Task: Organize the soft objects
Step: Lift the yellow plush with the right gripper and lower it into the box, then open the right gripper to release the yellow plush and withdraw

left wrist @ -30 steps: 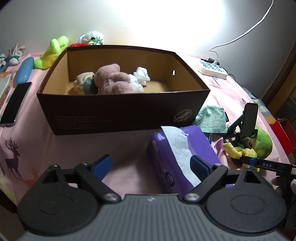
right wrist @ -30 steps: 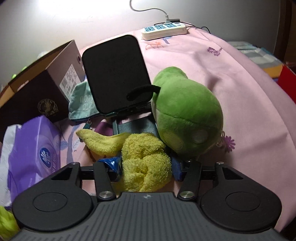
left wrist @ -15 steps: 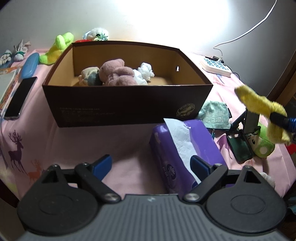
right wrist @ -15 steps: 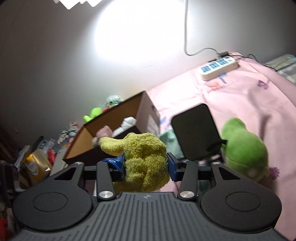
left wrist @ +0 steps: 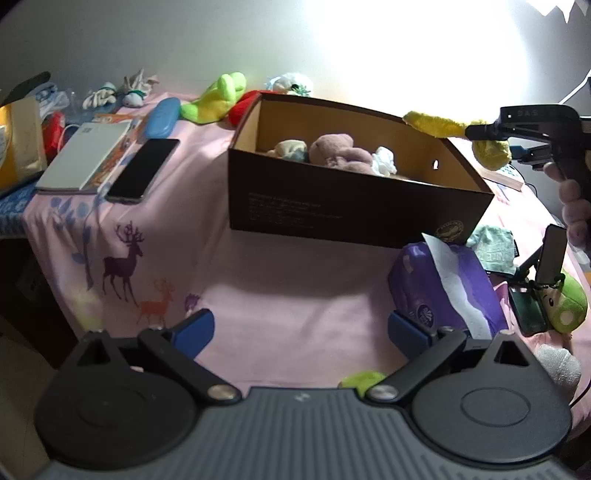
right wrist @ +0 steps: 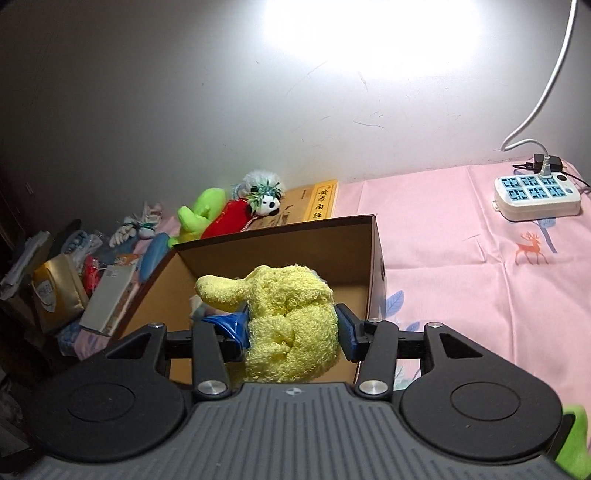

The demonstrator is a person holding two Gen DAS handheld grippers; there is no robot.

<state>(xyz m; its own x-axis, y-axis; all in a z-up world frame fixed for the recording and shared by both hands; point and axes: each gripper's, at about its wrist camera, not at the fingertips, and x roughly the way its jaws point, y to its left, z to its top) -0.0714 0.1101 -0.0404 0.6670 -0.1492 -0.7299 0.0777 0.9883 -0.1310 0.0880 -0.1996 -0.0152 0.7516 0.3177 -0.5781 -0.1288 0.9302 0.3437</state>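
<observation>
A bare grey wall (right wrist: 155, 110) rises behind a table spread with a pink cloth (right wrist: 461, 266) printed with deer and leaves. A hard white glare (right wrist: 373, 33) burns high on the wall, scuffed beneath it. A white cord (right wrist: 546, 88) drops down the wall to a power strip (right wrist: 535, 197). The room's left edge lies dark.

The yellow toy (right wrist: 291, 325) is looped terry cloth, rough and matt. The box (left wrist: 354, 206) is cardboard, dark and smooth outside, plain brown inside. A pink printed cotton sheet (left wrist: 288, 295) covers the bench. The tissue pack (left wrist: 439, 291) at 3 o'clock wears glossy purple plastic film. The phone (left wrist: 142, 170) shows glossy glass.
</observation>
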